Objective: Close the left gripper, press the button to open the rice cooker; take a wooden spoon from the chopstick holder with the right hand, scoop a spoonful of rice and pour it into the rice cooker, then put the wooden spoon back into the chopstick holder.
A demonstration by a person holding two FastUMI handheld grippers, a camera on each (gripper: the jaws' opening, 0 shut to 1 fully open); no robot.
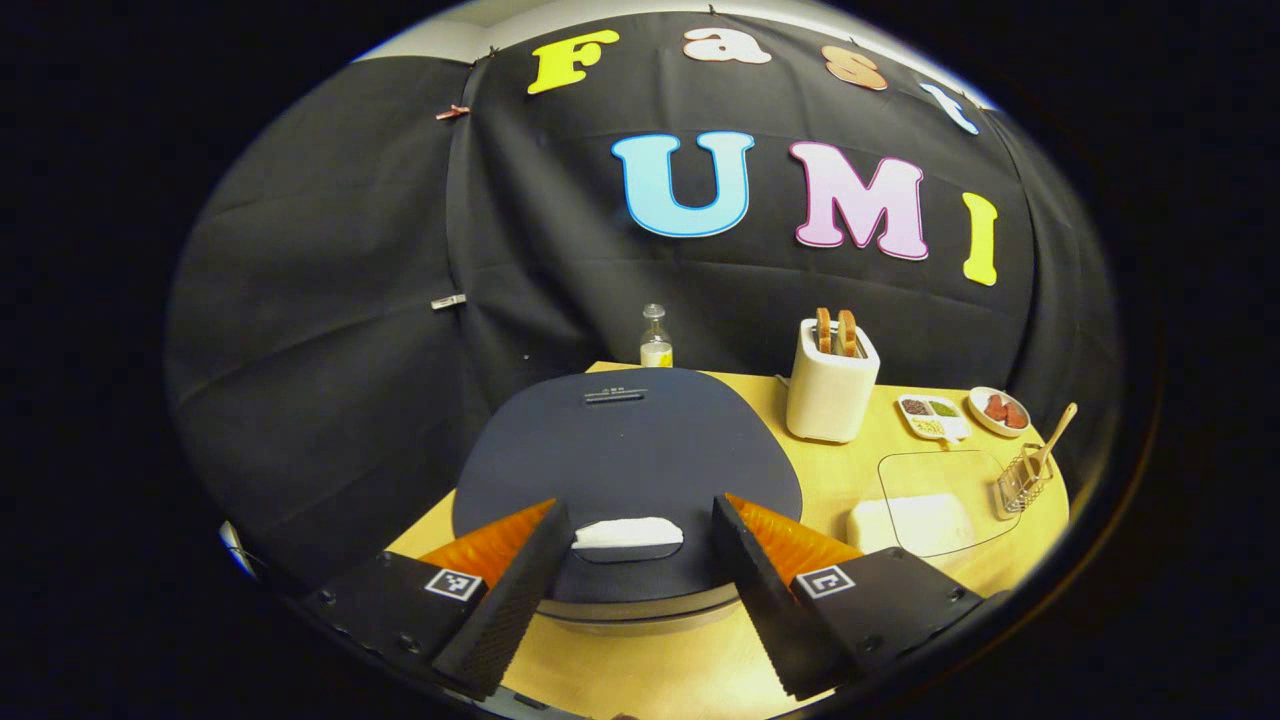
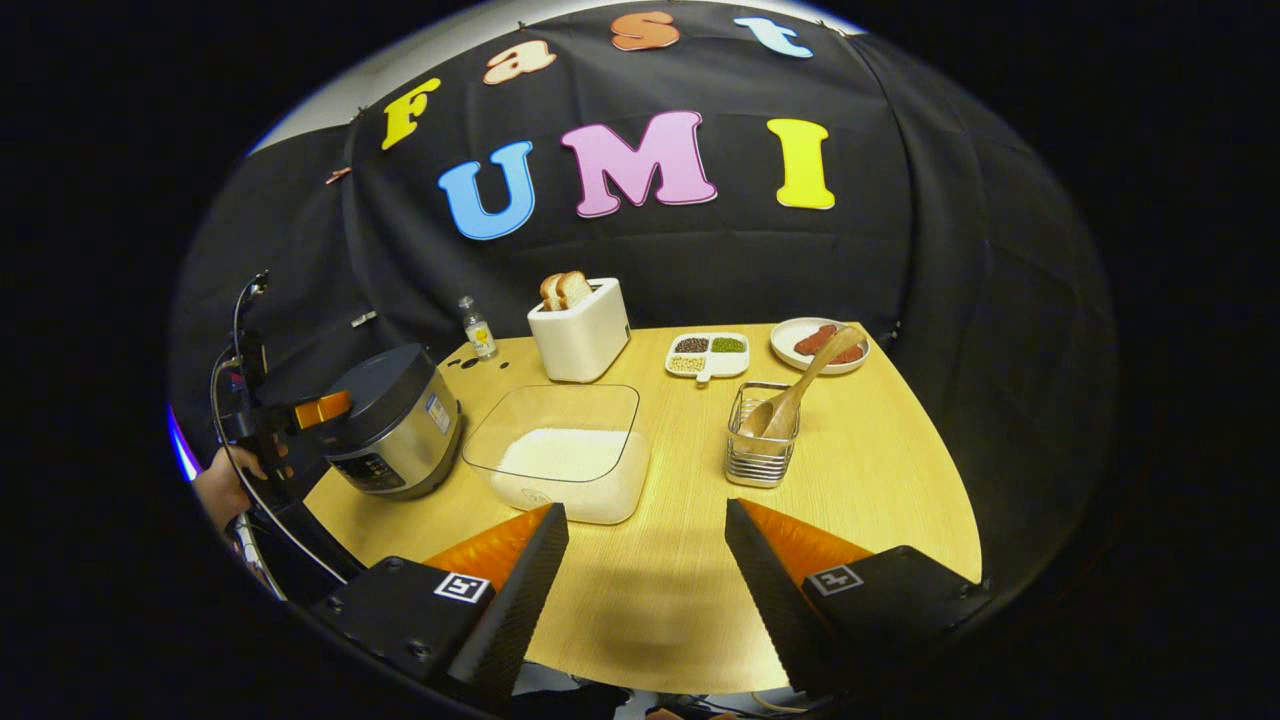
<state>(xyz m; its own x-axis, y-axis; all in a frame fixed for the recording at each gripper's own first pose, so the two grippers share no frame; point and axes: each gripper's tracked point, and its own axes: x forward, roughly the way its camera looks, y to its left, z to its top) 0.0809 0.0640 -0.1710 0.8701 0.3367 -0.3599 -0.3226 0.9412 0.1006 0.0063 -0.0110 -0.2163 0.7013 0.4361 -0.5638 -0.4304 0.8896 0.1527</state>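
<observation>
Your left gripper (image 1: 630, 590), fingers apart, hangs just above the closed rice cooker (image 1: 620, 450) at the tabletop's left edge, its white button (image 1: 627, 532) lying straight ahead between them, while your right gripper (image 2: 645, 590), also parted, faces the wooden spoon (image 2: 800, 390) in the chopstick holder (image 2: 760, 450).

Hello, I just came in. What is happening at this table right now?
A person holds a gripper in each hand at a wooden table. The left gripper hangs open just above the rice cooker, its fingers either side of the white button; the lid is shut. The right gripper is open over bare table, holding nothing. The wooden spoon stands in the chopstick holder, and the rice lies in its clear box. This fits either the start or the very end.
</observation>
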